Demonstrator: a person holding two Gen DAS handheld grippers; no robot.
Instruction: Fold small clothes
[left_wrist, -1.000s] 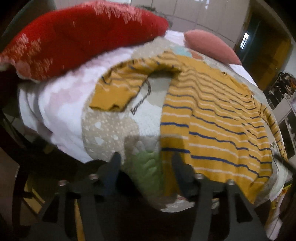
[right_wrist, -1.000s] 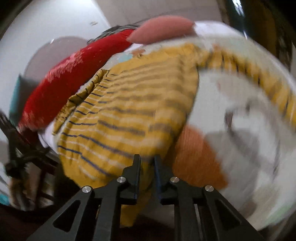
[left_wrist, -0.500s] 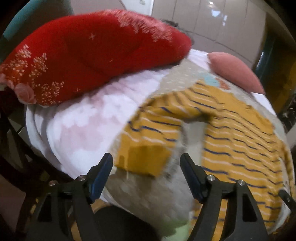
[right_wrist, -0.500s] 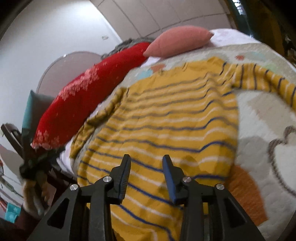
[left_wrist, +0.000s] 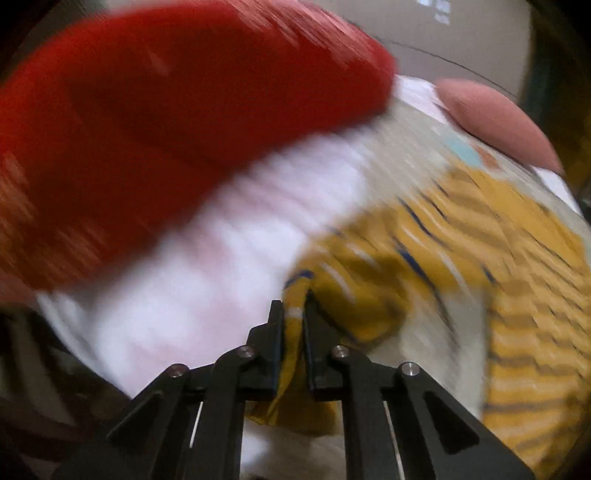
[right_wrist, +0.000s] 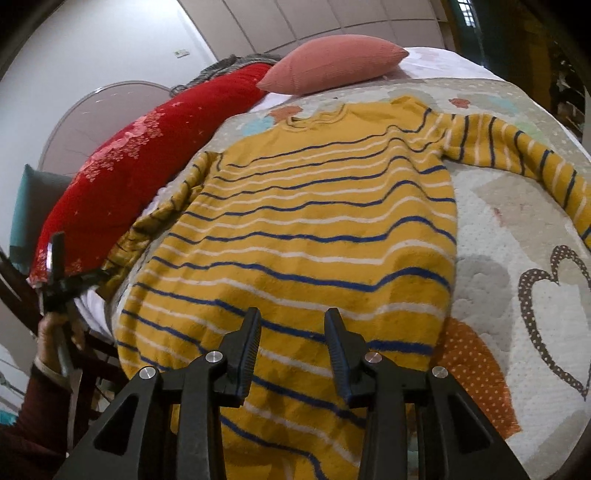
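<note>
The left gripper (left_wrist: 294, 314) pinches what looks like the sweater's (right_wrist: 310, 236) sleeve (left_wrist: 354, 291). The right gripper (right_wrist: 291, 332) hangs apart above it.

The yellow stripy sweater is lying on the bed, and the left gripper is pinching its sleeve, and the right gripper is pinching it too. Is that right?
Not quite. The right gripper is not pinching: the right wrist view shows its jaws apart above the yellow stripy sweater. The left gripper does pinch the sleeve, and the sweater lies on the bed.
</note>
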